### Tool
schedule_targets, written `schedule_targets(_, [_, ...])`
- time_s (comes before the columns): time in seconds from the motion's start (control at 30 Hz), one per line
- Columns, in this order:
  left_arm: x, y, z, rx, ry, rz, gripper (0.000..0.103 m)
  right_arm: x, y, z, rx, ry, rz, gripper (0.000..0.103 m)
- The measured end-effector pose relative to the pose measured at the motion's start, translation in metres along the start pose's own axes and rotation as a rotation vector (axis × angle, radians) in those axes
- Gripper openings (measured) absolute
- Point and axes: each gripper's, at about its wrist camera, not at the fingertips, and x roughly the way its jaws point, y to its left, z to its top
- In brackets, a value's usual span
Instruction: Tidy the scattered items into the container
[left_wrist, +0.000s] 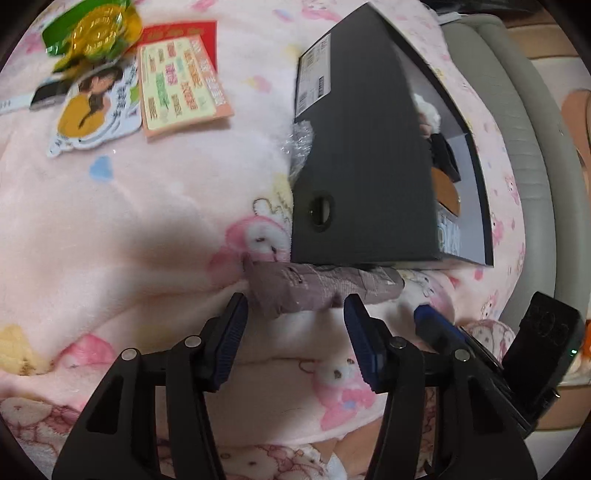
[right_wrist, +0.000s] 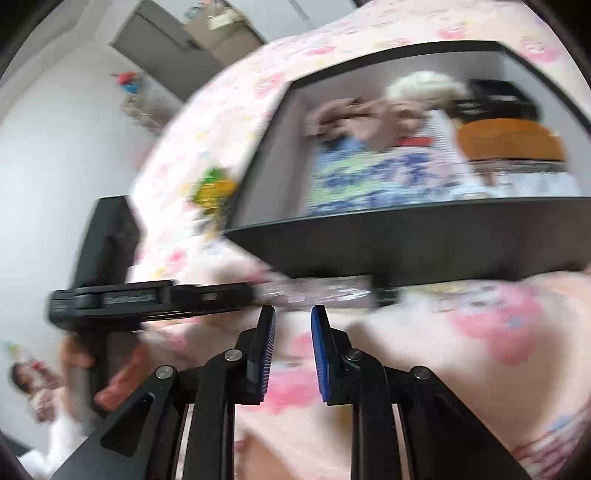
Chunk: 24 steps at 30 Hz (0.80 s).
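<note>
A black box (left_wrist: 369, 162) lies on the pink blanket with several items inside; the blurred right wrist view shows its open inside (right_wrist: 406, 155). A mauve tube-like packet (left_wrist: 317, 288) lies against the box's near wall, just ahead of my open, empty left gripper (left_wrist: 295, 306). It also shows in the right wrist view (right_wrist: 321, 291). My right gripper (right_wrist: 293, 314) is partly open and empty, close before the packet. Scattered at far left lie a green bag of gold coins (left_wrist: 92, 29), a cut-out card of a girl (left_wrist: 96, 107) and a printed leaflet (left_wrist: 181, 85).
The pink cartoon blanket (left_wrist: 129, 229) covers a bed. A grey padded edge (left_wrist: 517, 147) runs along the right. Bubble wrap (left_wrist: 301, 147) sits by the box's left side. The other gripper's body (right_wrist: 147, 299) is at left in the right wrist view.
</note>
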Motion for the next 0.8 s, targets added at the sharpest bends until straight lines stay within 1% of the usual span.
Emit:
schedule_targets(0.07, [-0.001, -0.004, 0.002, 0.012, -0.023, 0.000, 0.055, 0.002, -0.015, 0.001, 0.042, -0.001, -0.029, 0.019])
schedule_targets(0.1, [0.002, -0.006, 0.005, 0.012, -0.034, 0.011, 0.055, 0.007, -0.022, 0.001, 0.084, 0.015, -0.019, 0.024])
schedule_targets(0.13, [0.001, -0.005, 0.005, 0.007, -0.042, 0.021, 0.055, 0.010, -0.024, 0.002, 0.103, 0.022, -0.001, 0.033])
schedule_targets(0.17, [0.014, -0.006, 0.014, 0.000, -0.045, 0.026, 0.055, 0.013, -0.025, 0.002, 0.114, 0.022, 0.027, 0.038])
schedule_targets(0.2, [0.015, -0.005, 0.016, -0.007, -0.044, 0.026, 0.055, 0.019, -0.026, 0.002, 0.122, 0.014, 0.067, 0.046])
schedule_targets(0.23, [0.017, -0.004, 0.018, -0.012, -0.045, 0.024, 0.055, 0.024, -0.026, 0.003, 0.127, 0.014, 0.068, 0.049])
schedule_targets(0.3, [0.021, -0.002, 0.026, -0.012, -0.042, 0.020, 0.055, 0.032, -0.026, 0.004, 0.123, 0.006, 0.045, 0.049])
schedule_targets(0.33, [0.019, 0.007, 0.021, -0.004, -0.039, 0.017, 0.055, 0.035, -0.024, 0.003, 0.112, 0.002, 0.032, 0.048])
schedule_targets(0.37, [0.019, 0.004, 0.021, 0.010, -0.038, 0.033, 0.055, 0.035, -0.023, 0.002, 0.104, 0.001, 0.017, 0.046])
schedule_targets(0.4, [0.019, 0.002, 0.020, 0.024, -0.040, 0.046, 0.055, 0.033, -0.020, 0.000, 0.084, -0.003, -0.008, 0.040])
schedule_targets(0.43, [0.021, -0.002, 0.019, 0.038, -0.048, 0.054, 0.055, 0.028, -0.018, -0.001, 0.073, -0.007, -0.013, 0.039])
schedule_targets(0.5, [0.013, -0.005, 0.013, 0.052, -0.069, 0.050, 0.055, 0.021, -0.012, -0.005, 0.056, -0.016, -0.011, 0.038])
schedule_targets(0.57, [0.004, -0.003, 0.007, 0.027, -0.081, 0.015, 0.055, 0.011, -0.005, -0.008, 0.038, -0.018, -0.006, 0.038])
schedule_targets(0.6, [-0.001, -0.003, 0.005, 0.024, -0.086, 0.004, 0.055, -0.001, -0.007, -0.005, 0.033, -0.020, 0.001, 0.038])
schedule_targets(0.63, [-0.004, -0.005, 0.002, 0.033, -0.091, 0.005, 0.055, -0.007, -0.005, -0.005, 0.029, -0.016, 0.009, 0.038])
schedule_targets(0.7, [-0.018, -0.012, -0.005, 0.064, -0.123, 0.032, 0.055, -0.023, -0.010, -0.004, 0.015, -0.009, 0.031, 0.037])
schedule_targets(0.77, [-0.032, -0.018, -0.008, 0.094, -0.158, 0.049, 0.055, -0.034, -0.005, -0.002, -0.002, -0.027, 0.032, 0.037])
schedule_targets(0.8, [-0.032, -0.029, -0.009, 0.100, -0.174, 0.048, 0.055, -0.043, 0.001, -0.001, -0.022, -0.048, 0.025, 0.038])
